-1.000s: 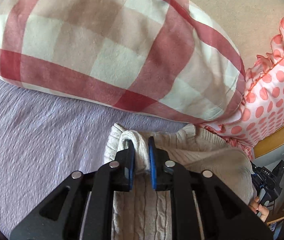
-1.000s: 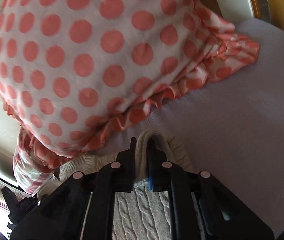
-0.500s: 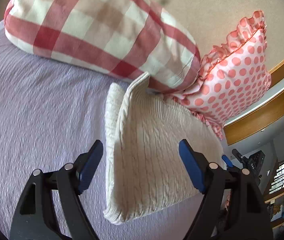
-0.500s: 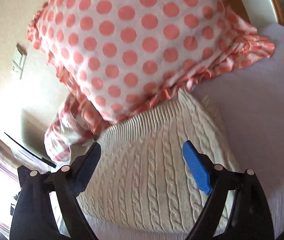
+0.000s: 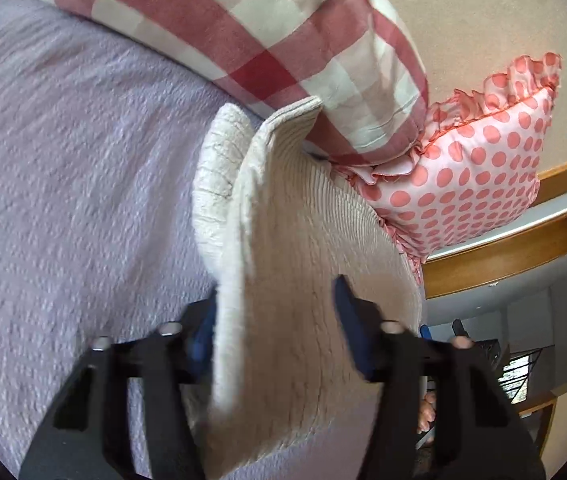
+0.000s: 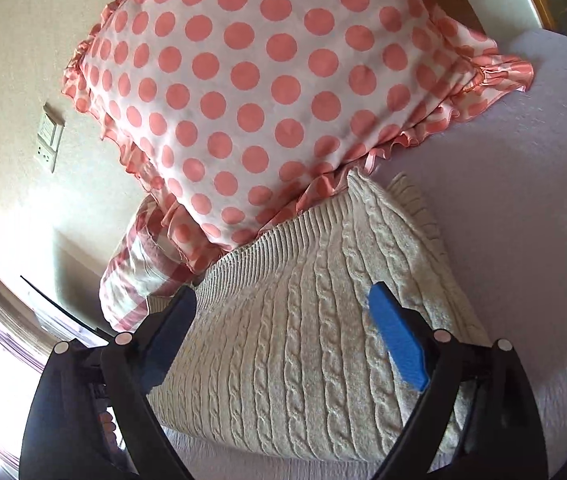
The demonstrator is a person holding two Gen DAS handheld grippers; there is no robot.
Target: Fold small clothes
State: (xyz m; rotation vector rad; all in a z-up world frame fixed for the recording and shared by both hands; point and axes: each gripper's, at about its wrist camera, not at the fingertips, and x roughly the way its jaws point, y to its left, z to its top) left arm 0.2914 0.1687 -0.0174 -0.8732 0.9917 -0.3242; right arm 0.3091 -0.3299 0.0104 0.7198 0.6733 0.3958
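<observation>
While both claws stand spread wide and grip nothing, a folded cream cable-knit sweater (image 6: 315, 316) lies on a lilac textured bedspread (image 5: 67, 184), its ribbed hem touching the pillows behind it. At left, the left claw (image 5: 279, 328) brackets the garment's folded edge, black arms and blue pads (image 5: 349, 300) on either side; a lower knit layer peeks out beside the upper one. A plump red-and-white checked cloth pillow (image 5: 243, 36) rests behind, and next to it a pink-dotted white pillow with a ruffled edge (image 6: 243, 92). At right, the right claw (image 6: 283, 332) hangs over the sweater's roped cables, its blue pads (image 6: 397, 340) apart.
</observation>
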